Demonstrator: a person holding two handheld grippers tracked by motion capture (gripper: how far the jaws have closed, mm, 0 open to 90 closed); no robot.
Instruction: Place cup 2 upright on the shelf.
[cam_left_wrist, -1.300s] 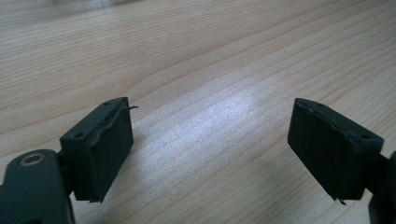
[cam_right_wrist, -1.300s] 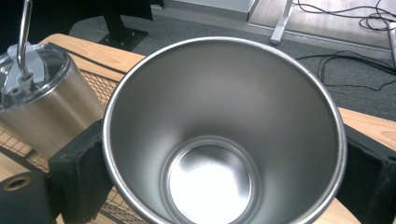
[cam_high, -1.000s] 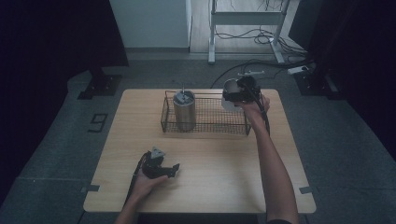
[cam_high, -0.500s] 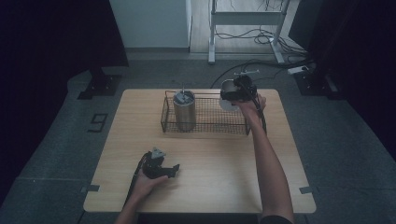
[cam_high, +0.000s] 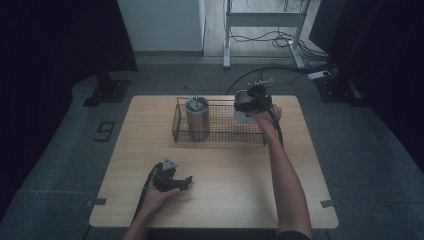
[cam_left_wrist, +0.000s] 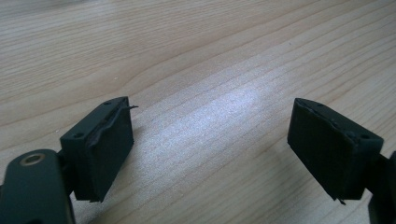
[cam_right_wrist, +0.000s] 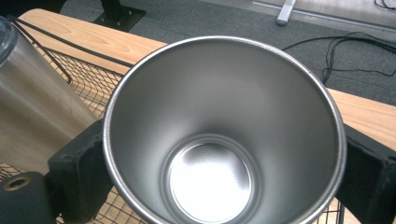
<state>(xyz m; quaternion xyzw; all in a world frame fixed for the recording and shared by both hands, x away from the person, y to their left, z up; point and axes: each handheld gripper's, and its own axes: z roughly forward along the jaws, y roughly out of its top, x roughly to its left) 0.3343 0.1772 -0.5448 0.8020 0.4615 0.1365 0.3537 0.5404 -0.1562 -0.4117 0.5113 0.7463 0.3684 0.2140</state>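
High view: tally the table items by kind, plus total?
Steel cups: 2, a lidded cup standing in the basket, an open cup clamped in the right gripper
Wire basket: 1
Grippers: 2, with the left gripper open
Total: 5

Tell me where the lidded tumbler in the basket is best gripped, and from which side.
Grip the tumbler across its upper body, just under the lid, coming down from above. It stands upright at the left end of the wire basket, whose walls likely block a low side approach. The straw through the lid probably rules out gripping the very top.
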